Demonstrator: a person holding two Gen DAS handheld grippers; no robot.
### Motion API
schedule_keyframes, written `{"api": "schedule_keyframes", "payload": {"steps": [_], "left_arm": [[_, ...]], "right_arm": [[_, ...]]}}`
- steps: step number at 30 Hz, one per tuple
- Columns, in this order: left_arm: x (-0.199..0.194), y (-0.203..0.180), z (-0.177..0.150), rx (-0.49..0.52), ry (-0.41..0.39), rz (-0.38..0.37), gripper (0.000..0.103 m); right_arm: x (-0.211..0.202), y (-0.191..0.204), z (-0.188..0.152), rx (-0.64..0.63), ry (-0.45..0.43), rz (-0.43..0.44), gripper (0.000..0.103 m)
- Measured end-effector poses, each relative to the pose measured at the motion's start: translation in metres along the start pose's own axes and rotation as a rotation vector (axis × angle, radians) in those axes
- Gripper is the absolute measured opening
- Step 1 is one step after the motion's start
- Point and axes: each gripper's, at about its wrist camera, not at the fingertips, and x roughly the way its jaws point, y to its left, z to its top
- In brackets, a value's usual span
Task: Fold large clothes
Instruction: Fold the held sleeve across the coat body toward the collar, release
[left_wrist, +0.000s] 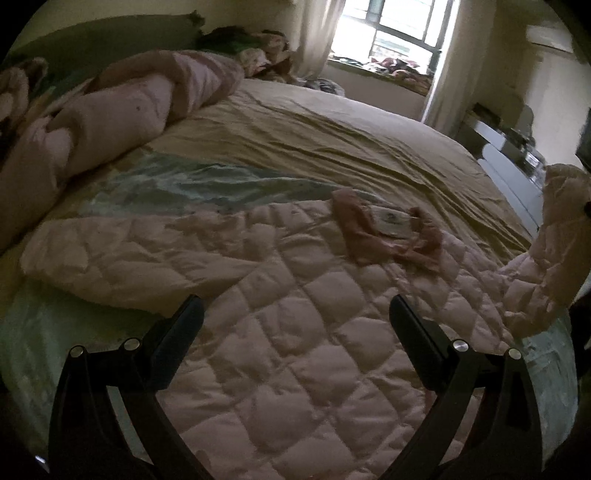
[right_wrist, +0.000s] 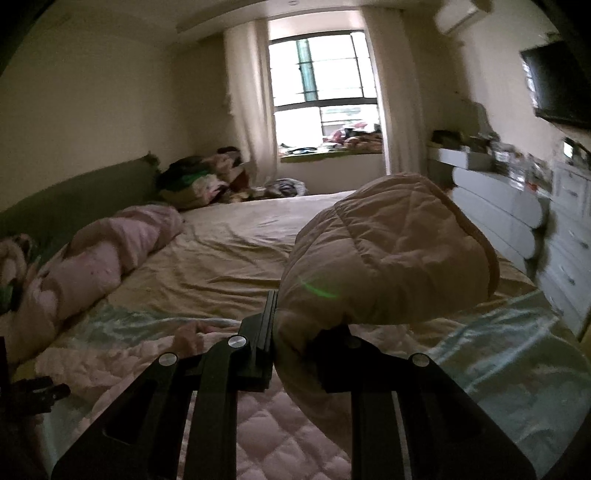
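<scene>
Quilted jacket (left_wrist: 295, 350): collar (left_wrist: 391, 232) pointed toward window (left_wrist: 388, 33). My left gripper (left_wrist: 295, 328) gaped empty; right gripper (right_wrist: 275, 332) clamped its lifted sleeve (right_wrist: 388, 251).

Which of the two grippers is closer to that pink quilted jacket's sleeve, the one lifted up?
Right. The right gripper is clamped on the raised sleeve; the left gripper hangs open above the quilted jacket body, apart from it.

Pink quilted jacket (left_wrist: 295, 332) flat, sleeve up
</scene>
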Motion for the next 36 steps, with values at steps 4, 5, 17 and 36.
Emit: {"api": "schedule_keyframes", "payload": {"steps": [4,5,17,36], "left_arm": [[0.004,0.015,-0.003,-0.018,0.002,-0.008,0.094],[0.005,0.017,-0.004,-0.021,0.006,-0.010,0.094],[0.021,0.015,-0.012,-0.043,0.032,-0.083,0.094],[0.054,0.020,-0.021,-0.123,0.085,-0.161,0.094]], "right_arm": [[0.018,0.030,-0.006,-0.048,0.019,0.020,0.017],[0.024,0.037,-0.008,-0.056,0.026,0.024,0.017],[0.080,0.093,-0.061,-0.140,0.162,0.116,0.017],[0.128,0.152,-0.161,-0.207,0.368,0.260,0.023]]}}
